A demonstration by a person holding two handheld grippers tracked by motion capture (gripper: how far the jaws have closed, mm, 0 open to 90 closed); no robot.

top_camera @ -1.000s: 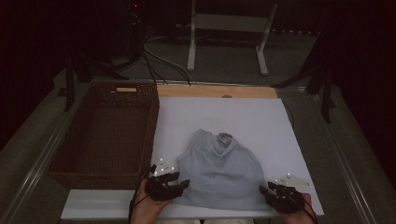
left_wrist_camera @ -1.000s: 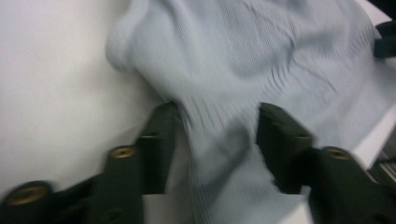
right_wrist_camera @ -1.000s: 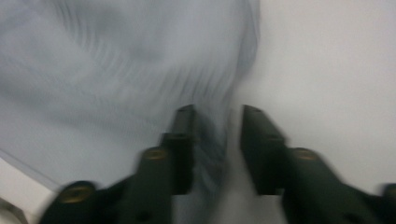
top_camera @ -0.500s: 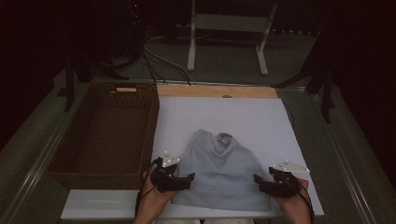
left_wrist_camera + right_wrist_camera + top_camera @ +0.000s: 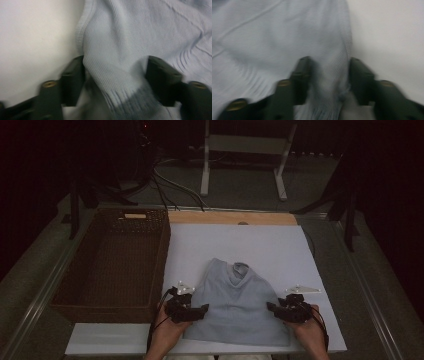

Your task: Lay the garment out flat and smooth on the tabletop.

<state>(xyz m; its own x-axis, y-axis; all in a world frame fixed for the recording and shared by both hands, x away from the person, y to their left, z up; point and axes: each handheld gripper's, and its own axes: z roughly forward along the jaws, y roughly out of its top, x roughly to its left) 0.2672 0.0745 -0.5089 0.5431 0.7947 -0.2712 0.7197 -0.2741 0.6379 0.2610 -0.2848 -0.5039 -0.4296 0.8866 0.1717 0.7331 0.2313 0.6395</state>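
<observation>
A light blue knit sweater (image 5: 235,305) lies flat on the white board (image 5: 250,240), neck pointing away from me. My left gripper (image 5: 201,310) sits at the sweater's left edge. In the left gripper view its jaws (image 5: 115,67) stand well apart, with a raised fold of the sweater (image 5: 137,37) between them. My right gripper (image 5: 272,308) is at the sweater's right edge. In the right gripper view its jaws (image 5: 330,67) are much closer together, pinching the ribbed edge of the sweater (image 5: 287,30).
A dark wicker basket (image 5: 102,307) stands left of the board, close to my left hand. A wooden strip (image 5: 230,217) borders the board's far edge. Cables and a white stand (image 5: 240,145) are on the floor beyond the table.
Both grippers have moved forward and inward onto the sweater's side edges. The sweater itself has barely shifted.
</observation>
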